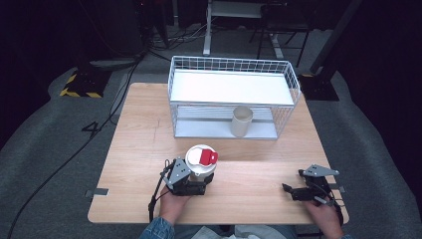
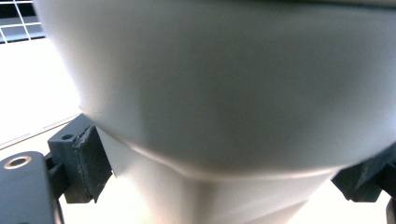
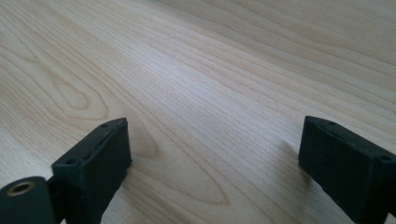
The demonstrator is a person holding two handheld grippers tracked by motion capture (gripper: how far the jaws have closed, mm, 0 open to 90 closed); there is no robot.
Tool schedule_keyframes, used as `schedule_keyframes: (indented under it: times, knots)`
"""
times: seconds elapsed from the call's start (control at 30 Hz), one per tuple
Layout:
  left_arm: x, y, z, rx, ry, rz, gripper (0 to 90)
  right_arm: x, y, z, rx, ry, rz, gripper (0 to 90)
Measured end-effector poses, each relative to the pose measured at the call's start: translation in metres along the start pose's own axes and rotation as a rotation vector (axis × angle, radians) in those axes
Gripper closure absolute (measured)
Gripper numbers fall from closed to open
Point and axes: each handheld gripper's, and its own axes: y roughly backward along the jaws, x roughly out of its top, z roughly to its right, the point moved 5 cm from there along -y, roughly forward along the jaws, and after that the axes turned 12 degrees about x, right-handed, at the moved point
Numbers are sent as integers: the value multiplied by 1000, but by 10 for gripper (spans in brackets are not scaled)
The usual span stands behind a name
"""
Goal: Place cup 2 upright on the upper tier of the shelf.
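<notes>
On the near part of the wooden table [image 1: 149,134], left of its middle, stands a white cup [image 1: 201,167] capped by a white lid [image 1: 198,155] that carries a red tab [image 1: 208,157] toward its right side; what the cup holds cannot be told, since the lid covers its mouth; the left gripper [image 1: 199,186] is clamped on the cup's lower body from the near side, and in the left gripper view the pale cup wall [image 2: 219,93] swells between the two black jaws, with one ribbed pad [image 2: 88,161] pressed flat against it at lower left and the other jaw edging in at lower right; the person's left hand [image 1: 171,201] backs the gripper from the table's near edge; well apart, toward the near right corner, the right gripper [image 1: 291,191] lies low over the tabletop in the right hand [image 1: 326,216], its jaws spread wide with nothing between them, and the right gripper view shows bare wood grain [image 3: 210,102] in the gap; at the far half of the table sits a white wire basket [image 1: 293,82] holding a two-level shelf; the upper white shelf board [image 1: 229,87] is bare, and on the lower level, right of centre, a second open cup [image 1: 242,121] stands upright, cream-coloured, its mouth uncovered and its inside too shadowed to tell any contents; the two cups are well apart, the lidded one nearer the person.
</notes>
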Motion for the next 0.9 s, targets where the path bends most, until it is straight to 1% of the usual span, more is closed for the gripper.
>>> schedule_keyframes:
  times: [0.23,0.3,0.6,0.67,0.9]
  knots:
    - [0,1,1,6,-1,-4,105,0,0,0,0,0,0,94]
    - [1,1,0,9,-12,-4,107,0,0,0,0,0,0,94]
    - [2,2,2,22,-31,-9,109,0,0,0,0,0,0,94]
    - [3,2,2,21,-37,-5,109,0,0,0,0,0,0,94]
    - [11,7,5,12,-37,1,110,0,0,0,0,0,0,94]
